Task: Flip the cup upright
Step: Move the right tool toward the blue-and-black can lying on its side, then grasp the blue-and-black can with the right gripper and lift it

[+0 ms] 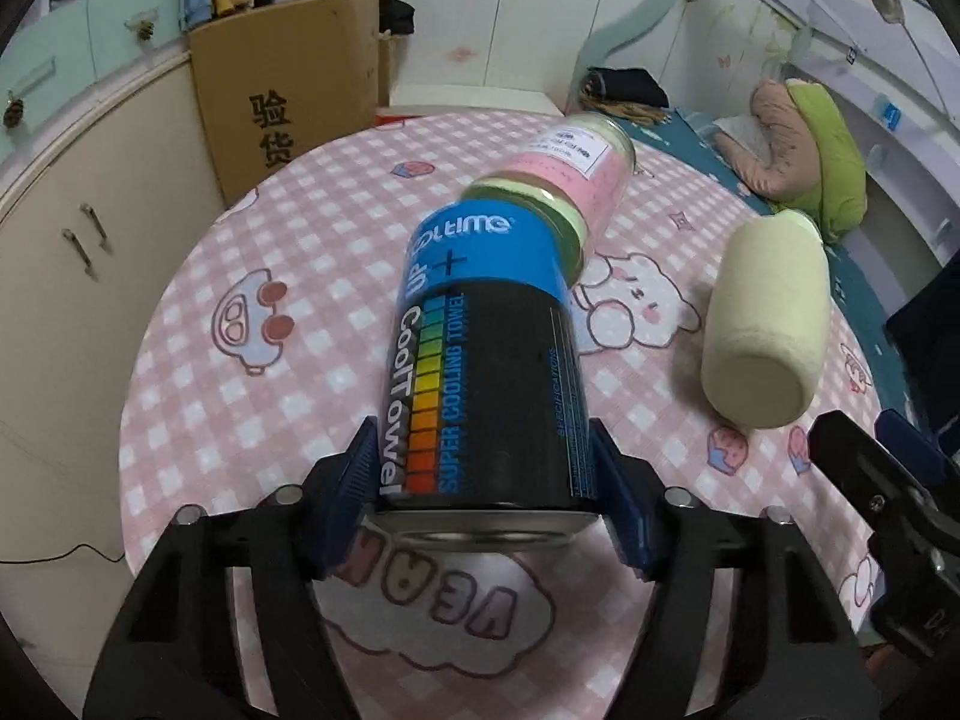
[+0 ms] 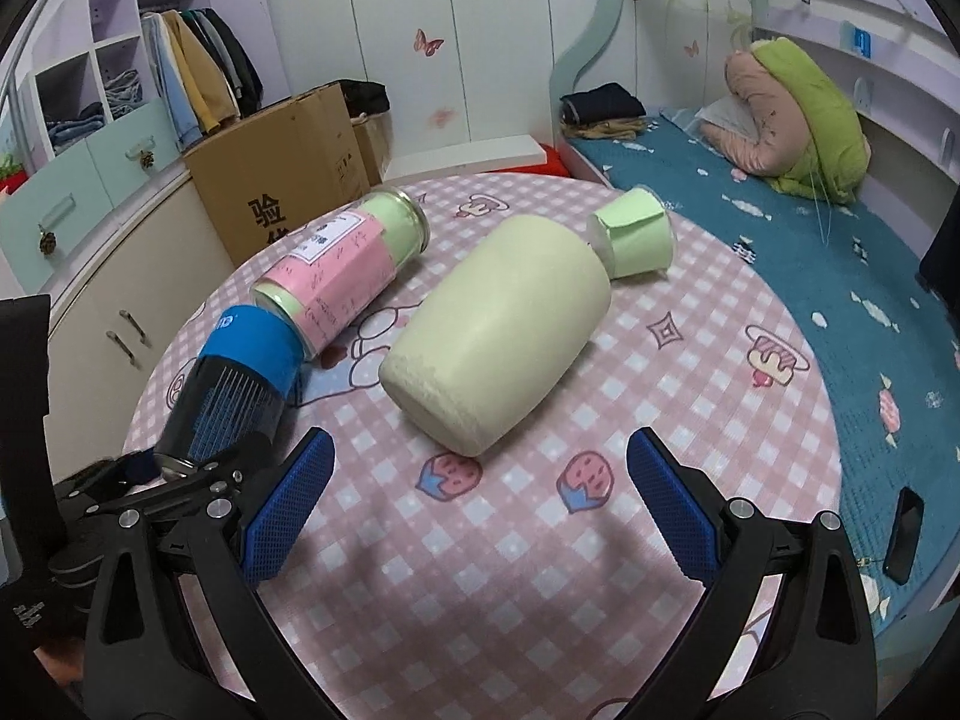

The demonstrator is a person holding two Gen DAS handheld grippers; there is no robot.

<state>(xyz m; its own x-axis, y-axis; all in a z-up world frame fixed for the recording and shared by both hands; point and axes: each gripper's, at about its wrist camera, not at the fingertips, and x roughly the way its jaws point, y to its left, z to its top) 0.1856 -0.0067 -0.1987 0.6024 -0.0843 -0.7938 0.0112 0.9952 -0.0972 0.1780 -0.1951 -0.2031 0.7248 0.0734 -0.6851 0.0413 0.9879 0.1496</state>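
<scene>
My left gripper (image 1: 480,480) is shut on the metal base end of a black and blue CoolTowel can (image 1: 486,354), which lies on its side, tilted away from me; it also shows in the right wrist view (image 2: 234,384). A pink-labelled jar (image 1: 576,174) lies on its side just beyond the can (image 2: 342,276). A pale green cup (image 2: 498,330) lies on its side mid-table, base toward me (image 1: 762,330). A small green paper cup (image 2: 636,234) lies behind it. My right gripper (image 2: 480,504) is open and empty, just short of the pale cup.
The round table has a pink checked cloth (image 2: 540,570). A cardboard box (image 2: 282,180) and cabinets (image 1: 90,252) stand to the left. A bed with a teal cover (image 2: 780,252) and a plush toy (image 2: 792,120) lies to the right. A phone (image 2: 903,534) rests on the bed.
</scene>
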